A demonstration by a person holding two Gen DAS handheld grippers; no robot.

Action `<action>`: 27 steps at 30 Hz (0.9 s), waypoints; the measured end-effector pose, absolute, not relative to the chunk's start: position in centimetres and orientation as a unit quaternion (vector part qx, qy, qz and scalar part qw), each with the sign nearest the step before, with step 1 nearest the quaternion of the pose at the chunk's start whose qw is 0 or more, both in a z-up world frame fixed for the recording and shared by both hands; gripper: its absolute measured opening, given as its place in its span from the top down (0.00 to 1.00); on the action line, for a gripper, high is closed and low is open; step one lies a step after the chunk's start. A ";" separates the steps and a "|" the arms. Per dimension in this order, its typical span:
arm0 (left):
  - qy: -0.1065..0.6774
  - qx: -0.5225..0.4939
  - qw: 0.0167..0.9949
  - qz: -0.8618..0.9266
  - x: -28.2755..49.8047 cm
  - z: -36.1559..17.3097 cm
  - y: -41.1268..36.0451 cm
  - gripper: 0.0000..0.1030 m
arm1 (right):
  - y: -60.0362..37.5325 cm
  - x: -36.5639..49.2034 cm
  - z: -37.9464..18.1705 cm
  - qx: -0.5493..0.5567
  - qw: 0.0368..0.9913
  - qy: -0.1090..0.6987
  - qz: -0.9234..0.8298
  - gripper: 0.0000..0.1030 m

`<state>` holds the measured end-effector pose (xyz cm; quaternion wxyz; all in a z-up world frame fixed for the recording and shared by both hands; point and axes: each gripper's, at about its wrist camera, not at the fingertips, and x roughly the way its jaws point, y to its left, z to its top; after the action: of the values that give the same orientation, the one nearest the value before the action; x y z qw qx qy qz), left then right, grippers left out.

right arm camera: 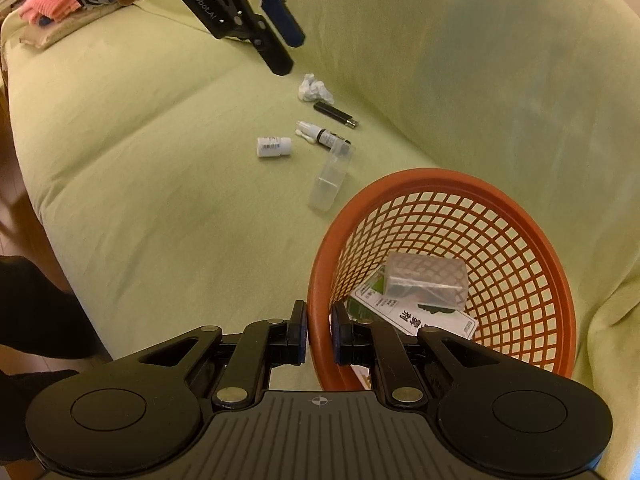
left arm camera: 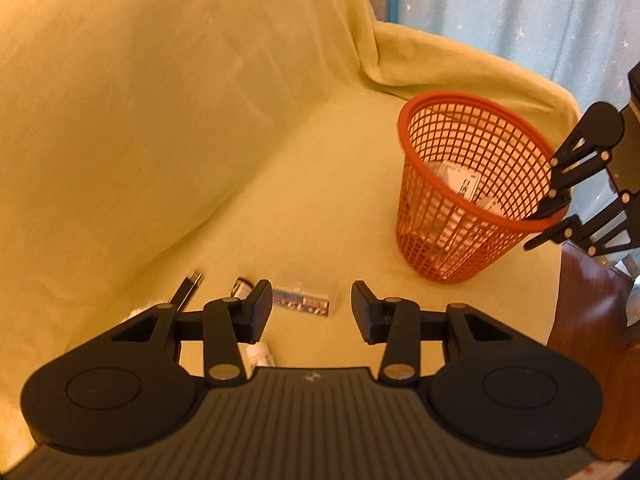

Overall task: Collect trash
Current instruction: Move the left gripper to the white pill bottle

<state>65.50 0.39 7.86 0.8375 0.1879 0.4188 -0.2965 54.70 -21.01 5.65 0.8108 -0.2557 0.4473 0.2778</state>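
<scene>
While the right tongs pinch the near rim of an orange mesh basket, one finger inside and one outside, the left tongs hang open and empty above a sofa draped in a pale green cover. The basket already holds a printed box and a clear plastic case.

Trash left to collect lies loose on the seat near the backrest: a crumpled tissue, a black stick, a small dropper bottle, a white pill bottle and a clear plastic packet.

Likely risks: the light basket could tip on the soft cushion if the right tongs pull on its rim, and the round bottles could roll away or slip from a hasty pinch. The pieces sit close together, so closing on one may nudge its neighbours. Folded pink cloth rests far off, out of the way.
</scene>
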 end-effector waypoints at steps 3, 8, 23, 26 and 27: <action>0.427 0.189 0.835 -0.290 65.3 7.3 1.1 0.63 | -21.1 54.5 5.6 -0.258 0.810 0.451 0.272 0.93; 0.442 0.188 0.831 -0.280 65.0 6.2 2.5 0.63 | -21.2 54.2 5.6 -0.268 0.805 0.459 0.262 0.91; 0.481 0.183 0.818 -0.255 65.5 2.6 6.0 0.63 | -22.4 52.7 5.3 -0.326 0.780 0.470 0.254 0.87; 0.493 0.183 0.812 -0.253 66.1 1.2 6.4 0.63 | -22.1 52.8 5.1 -0.341 0.770 0.471 0.262 0.88; 0.497 0.184 0.809 -0.253 66.3 0.6 6.4 0.63 | -22.0 52.8 5.1 -0.343 0.768 0.472 0.263 0.88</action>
<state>66.35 6.43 0.63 0.8094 0.1835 0.4972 -0.2530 52.84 -22.04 5.11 0.7683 -0.3428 0.4724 0.2627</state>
